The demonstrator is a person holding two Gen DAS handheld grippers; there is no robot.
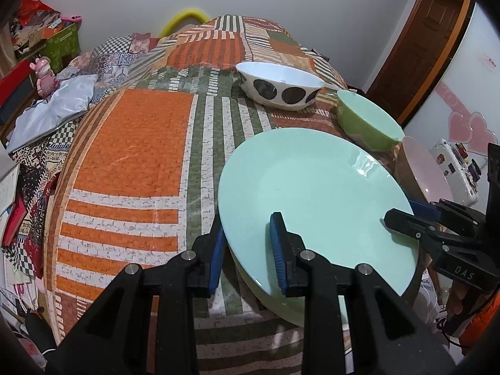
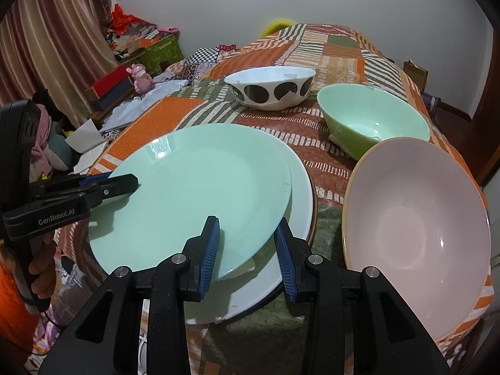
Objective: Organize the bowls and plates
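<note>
Looks like mid-stacking: green plate [image 2: 200, 187] sitting tilted on a white plate [image 2: 300, 200] at the near edge of the table [image 1: 131, 143]. Left gripper [image 1: 248, 256] straddling the green plate's near-left rim, fingers apart, not pinching. Right gripper [image 2: 247, 256] also spread wide over the near-right rim, holding nothing. Probably needs a nudge to centre the top plate, then on to the bowls. Pink bowl [image 2: 415, 231] crowding close on the right, green bowl [image 2: 372, 118] behind it, spotted bowl [image 2: 270, 89] farther back. Not much elbow room beside that pink one.
</note>
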